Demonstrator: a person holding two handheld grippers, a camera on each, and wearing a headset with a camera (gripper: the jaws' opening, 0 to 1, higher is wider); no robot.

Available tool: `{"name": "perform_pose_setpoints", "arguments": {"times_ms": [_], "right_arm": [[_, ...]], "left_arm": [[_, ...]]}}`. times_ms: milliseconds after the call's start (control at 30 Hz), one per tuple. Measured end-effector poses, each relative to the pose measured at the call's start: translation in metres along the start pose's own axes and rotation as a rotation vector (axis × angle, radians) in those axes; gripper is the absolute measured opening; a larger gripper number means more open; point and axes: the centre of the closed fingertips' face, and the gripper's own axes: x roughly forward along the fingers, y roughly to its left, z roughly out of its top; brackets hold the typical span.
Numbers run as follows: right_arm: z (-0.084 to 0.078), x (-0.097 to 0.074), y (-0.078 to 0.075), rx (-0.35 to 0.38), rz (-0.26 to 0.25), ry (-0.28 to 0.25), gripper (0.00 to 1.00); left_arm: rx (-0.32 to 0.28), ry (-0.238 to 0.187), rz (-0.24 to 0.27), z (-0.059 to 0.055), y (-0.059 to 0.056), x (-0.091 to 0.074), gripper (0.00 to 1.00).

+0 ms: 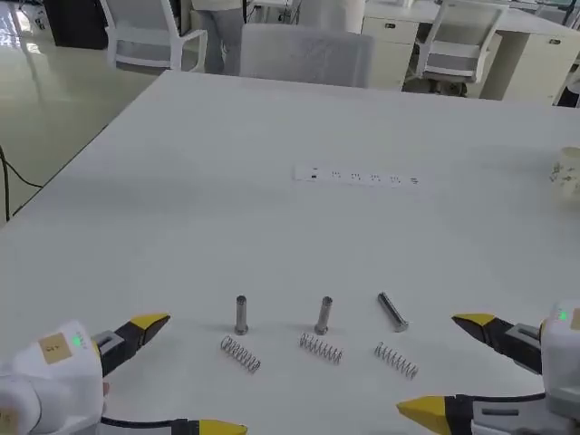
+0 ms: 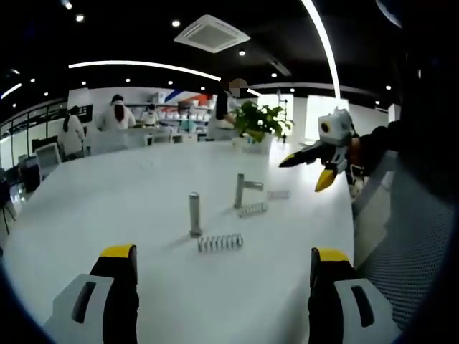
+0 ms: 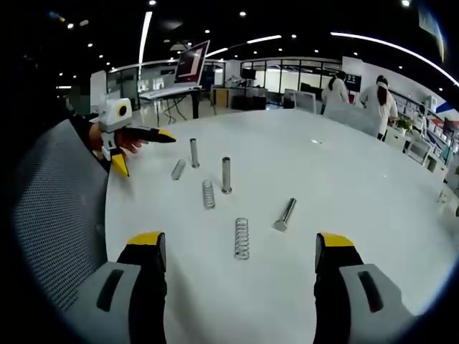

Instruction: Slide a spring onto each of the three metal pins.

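Note:
Three metal pins rest on the white table (image 1: 272, 236): the left pin (image 1: 241, 314) and middle pin (image 1: 324, 314) stand upright, while the right pin (image 1: 391, 311) lies on its side. A loose spring lies in front of each: the left spring (image 1: 240, 353), middle spring (image 1: 321, 348) and right spring (image 1: 396, 360). My left gripper (image 1: 186, 374) is open, left of the row, facing the nearest pin (image 2: 194, 213) and spring (image 2: 220, 243). To the right of the row my right gripper (image 1: 447, 367) is open, facing the near spring (image 3: 242, 238) and lying pin (image 3: 285, 214). Neither holds anything.
A white power strip (image 1: 356, 176) lies flat mid-table beyond the pins. A pale cup (image 1: 566, 170) sits at the right edge. Chairs (image 1: 304, 53) stand along the far side. People stand at distant benches.

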Motion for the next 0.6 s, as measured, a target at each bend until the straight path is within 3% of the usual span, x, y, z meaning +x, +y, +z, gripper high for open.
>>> {"name": "perform_pose_setpoints", "arguments": {"times_ms": [600], "right_arm": [[0.0003,-0.0007,-0.0024,0.007,-0.005,-0.003,0.86]], "left_arm": [[0.0,0.001,-0.004,-0.0003,-0.0007,0.0014,0.97]]}}
